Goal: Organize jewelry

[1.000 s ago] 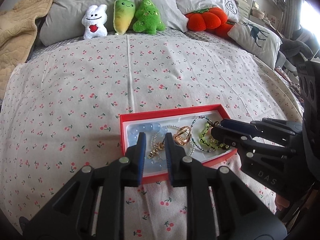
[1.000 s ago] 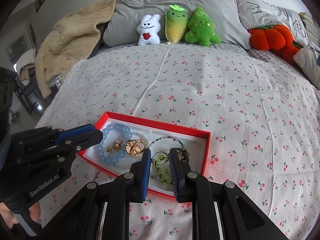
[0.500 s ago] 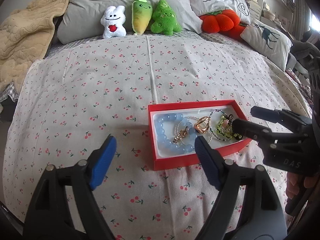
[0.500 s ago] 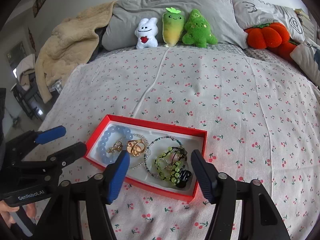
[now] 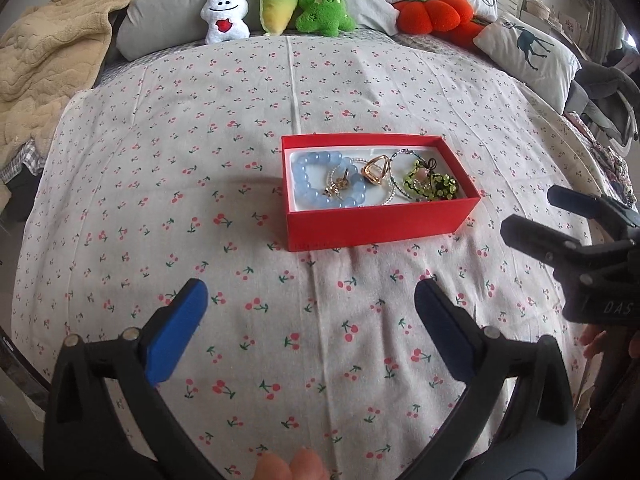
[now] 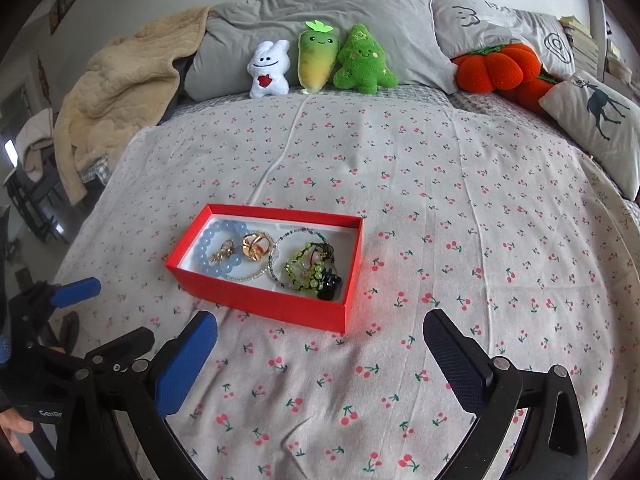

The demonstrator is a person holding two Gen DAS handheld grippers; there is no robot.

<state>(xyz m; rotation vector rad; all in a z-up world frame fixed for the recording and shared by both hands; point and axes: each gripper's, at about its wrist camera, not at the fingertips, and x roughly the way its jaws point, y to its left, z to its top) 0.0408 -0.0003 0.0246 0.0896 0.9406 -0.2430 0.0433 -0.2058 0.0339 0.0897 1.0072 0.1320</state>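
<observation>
I held my left gripper and right gripper spread wide and empty, near the shallow red cardboard box on the cherry-print bedsheet. Inside, the pale blue bead bracelet, gold rings and green beaded strand lay tangled. I judged a pinch might drag several pieces together or tip the light box on the soft bed.

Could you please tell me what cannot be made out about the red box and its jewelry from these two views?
- Left wrist view: the shallow red cardboard box hides its floor's near strip behind its front wall.
- Both views: the tangled green bead bracelet overlaps a small black piece; what that piece is cannot be told.
- The small gold charm inside the pale blue bead bracelet is too small to identify.
- Both open grippers are empty.
</observation>
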